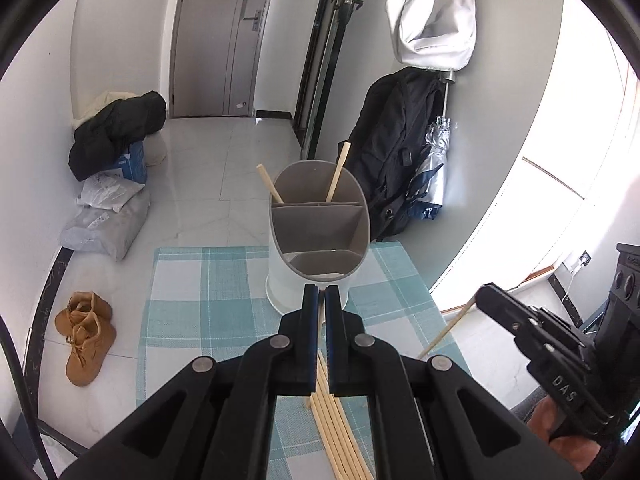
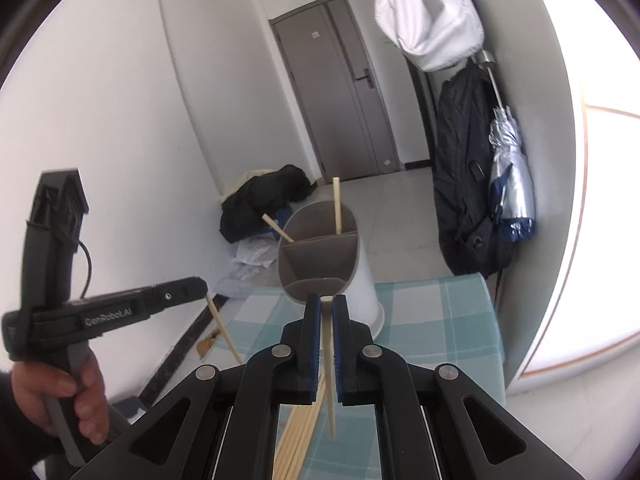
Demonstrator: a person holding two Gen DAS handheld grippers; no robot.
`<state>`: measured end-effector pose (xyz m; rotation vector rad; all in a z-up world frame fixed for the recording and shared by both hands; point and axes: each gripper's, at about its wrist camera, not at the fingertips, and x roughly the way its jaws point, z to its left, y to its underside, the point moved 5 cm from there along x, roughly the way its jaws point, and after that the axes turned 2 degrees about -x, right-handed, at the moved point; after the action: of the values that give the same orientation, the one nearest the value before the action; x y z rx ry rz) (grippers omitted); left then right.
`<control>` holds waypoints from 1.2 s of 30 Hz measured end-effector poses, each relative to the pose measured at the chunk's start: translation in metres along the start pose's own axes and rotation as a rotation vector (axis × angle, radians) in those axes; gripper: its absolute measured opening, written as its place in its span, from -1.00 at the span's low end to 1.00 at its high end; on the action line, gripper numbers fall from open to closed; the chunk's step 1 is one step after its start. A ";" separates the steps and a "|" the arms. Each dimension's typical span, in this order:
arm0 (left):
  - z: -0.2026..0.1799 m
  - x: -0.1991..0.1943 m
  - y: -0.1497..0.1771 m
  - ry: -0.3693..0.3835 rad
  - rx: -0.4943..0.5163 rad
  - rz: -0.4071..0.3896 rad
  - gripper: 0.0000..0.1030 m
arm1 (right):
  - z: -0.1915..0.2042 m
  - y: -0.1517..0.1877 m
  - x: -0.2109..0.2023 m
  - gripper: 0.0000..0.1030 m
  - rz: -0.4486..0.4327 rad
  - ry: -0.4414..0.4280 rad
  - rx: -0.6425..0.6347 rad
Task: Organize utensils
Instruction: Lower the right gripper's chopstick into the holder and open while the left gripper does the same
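Chopsticks: loose bundle (image 1: 336, 432) at lower centre on the checked bench (image 1: 200, 300); two (image 1: 338, 172) upright in the rear compartment of the holder (image 1: 320, 224). Left claw (image 1: 322, 300) pinches one chopstick; right claw (image 2: 327, 312) pinches another (image 2: 330, 380). Step in hand: carrying. Next: tip each point-down over a compartment, release.

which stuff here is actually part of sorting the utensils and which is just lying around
Part of the job:
- utensil holder with two chopsticks in its far compartment
- loose chopsticks on the checked cloth
- left gripper and right gripper, each shut on a chopstick

Just lying about:
- brown boots
- black backpack
- folded umbrella
- white jacket
- parcels
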<state>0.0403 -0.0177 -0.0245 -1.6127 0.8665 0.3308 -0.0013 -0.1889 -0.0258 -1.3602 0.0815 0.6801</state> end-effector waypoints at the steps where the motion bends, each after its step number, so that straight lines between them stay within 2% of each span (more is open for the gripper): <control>1: -0.001 0.001 -0.001 0.003 0.001 0.006 -1.00 | 0.001 0.000 0.001 -0.90 0.001 -0.002 -0.006; 9: -0.003 -0.008 -0.009 0.016 0.012 0.031 -1.00 | 0.006 -0.005 0.002 -0.90 0.008 0.006 -0.025; 11: -0.003 -0.010 -0.014 -0.008 0.024 0.029 -1.00 | 0.007 -0.009 0.002 -0.90 0.005 0.006 -0.030; 19: -0.004 -0.019 -0.036 0.027 0.003 0.029 -1.00 | 0.008 -0.032 0.009 -0.90 0.000 -0.003 -0.031; 26: -0.008 -0.031 -0.075 0.082 -0.042 0.014 -1.00 | 0.008 -0.086 0.010 -0.90 -0.042 -0.020 -0.050; 36: -0.006 -0.041 -0.157 0.089 -0.056 -0.066 -1.00 | 0.018 -0.178 0.029 -0.90 -0.109 -0.036 -0.125</control>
<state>0.1185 -0.0082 0.1170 -1.7152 0.8760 0.2398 0.1033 -0.1701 0.1207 -1.4601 -0.0643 0.6264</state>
